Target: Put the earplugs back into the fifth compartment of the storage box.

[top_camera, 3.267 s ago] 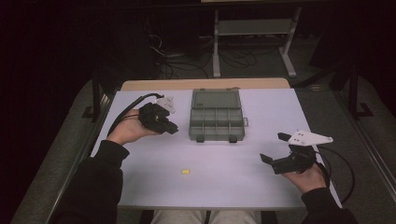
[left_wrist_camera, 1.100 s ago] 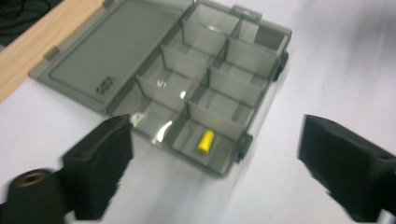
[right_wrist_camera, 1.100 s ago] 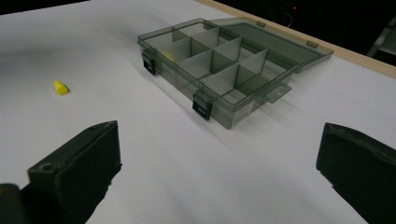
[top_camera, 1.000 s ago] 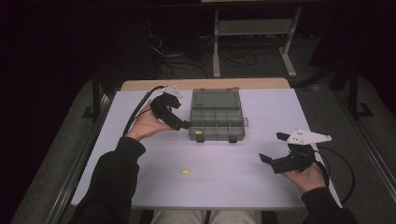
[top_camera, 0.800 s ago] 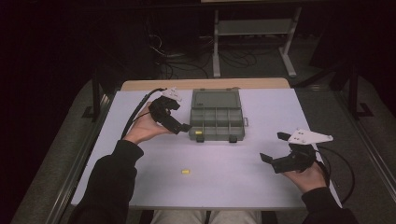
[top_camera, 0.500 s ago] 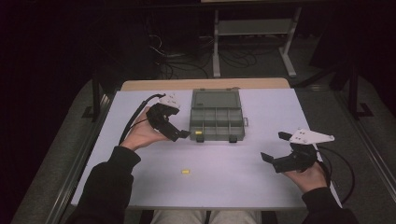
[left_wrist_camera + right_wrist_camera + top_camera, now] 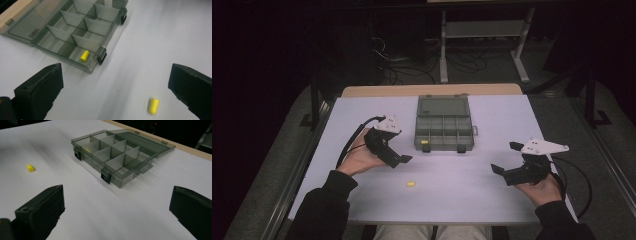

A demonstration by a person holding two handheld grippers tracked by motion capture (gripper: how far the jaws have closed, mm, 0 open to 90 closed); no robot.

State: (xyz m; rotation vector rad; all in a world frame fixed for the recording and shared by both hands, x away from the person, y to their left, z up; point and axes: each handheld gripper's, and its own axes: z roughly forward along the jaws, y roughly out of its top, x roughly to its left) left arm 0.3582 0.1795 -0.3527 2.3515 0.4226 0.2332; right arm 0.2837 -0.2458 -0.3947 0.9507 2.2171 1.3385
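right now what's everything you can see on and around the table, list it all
organiser box: one, smoky grey clear plastic, lid open flat toward the far edge, centre of the table
yellow pieces: two, small and cylindrical; one in the box's near-left compartment, one loose on the table in front of the box
table: one, pale lilac top with a wooden strip along the far edge
stand: one, grey metal, on the dark floor behind the table among loose cables
left gripper: one, black, jaws open, left of the box, above the loose piece
right gripper: one, black with a grey plate on top, jaws open, near the table's right edge
hands: two, dark sleeves, coming in from the near side
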